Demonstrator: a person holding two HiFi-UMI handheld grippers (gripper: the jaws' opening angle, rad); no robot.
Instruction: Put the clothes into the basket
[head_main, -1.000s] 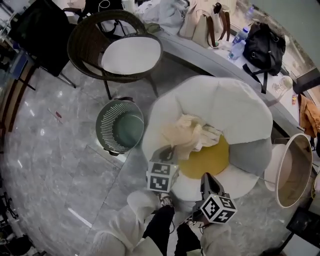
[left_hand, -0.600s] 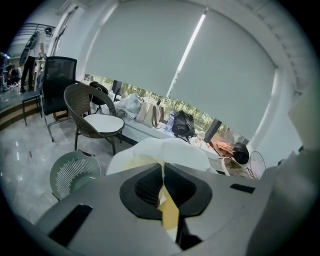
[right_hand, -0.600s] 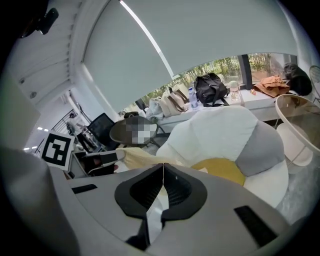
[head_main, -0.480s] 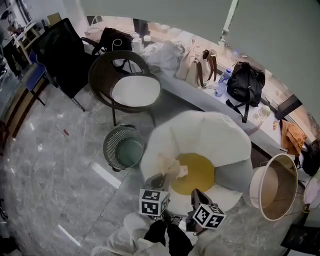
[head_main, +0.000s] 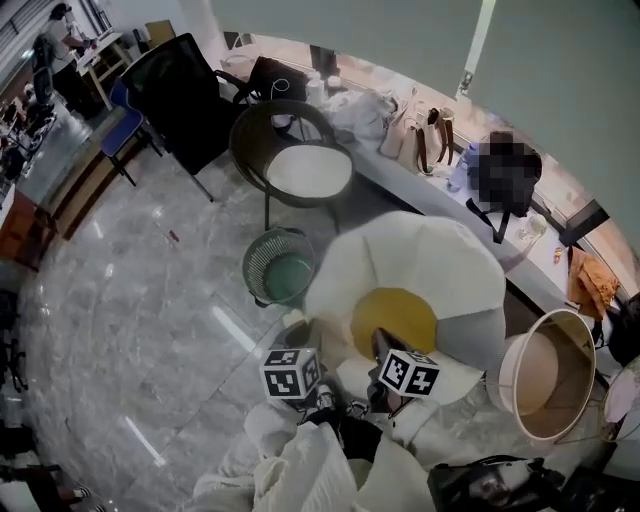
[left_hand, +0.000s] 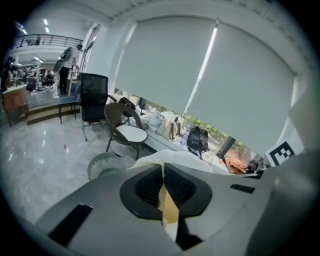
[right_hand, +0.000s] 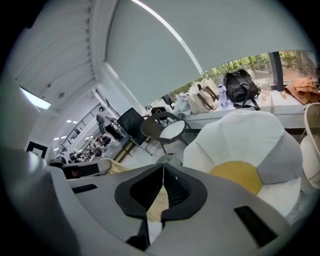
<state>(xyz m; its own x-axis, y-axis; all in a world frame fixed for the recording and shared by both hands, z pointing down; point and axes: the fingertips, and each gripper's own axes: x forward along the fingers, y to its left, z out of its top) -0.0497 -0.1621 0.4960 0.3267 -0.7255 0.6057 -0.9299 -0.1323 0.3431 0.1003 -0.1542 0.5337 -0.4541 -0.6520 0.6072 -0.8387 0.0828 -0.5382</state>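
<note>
Cream sleeves (head_main: 300, 465), black-white marker cubes (head_main: 291, 372)

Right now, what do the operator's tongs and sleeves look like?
The left tongs and right tongs have grey moulded bodies with black ribbed pads in black surrounds. Each carries a cube of black-and-white square markers. No cables visible. Sleeves are pale cream.

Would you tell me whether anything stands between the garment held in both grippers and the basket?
Nothing visible does. Both the left gripper and the right gripper are shut on the garment, and the basket stands open on the floor ahead, beside the white seat.
</note>
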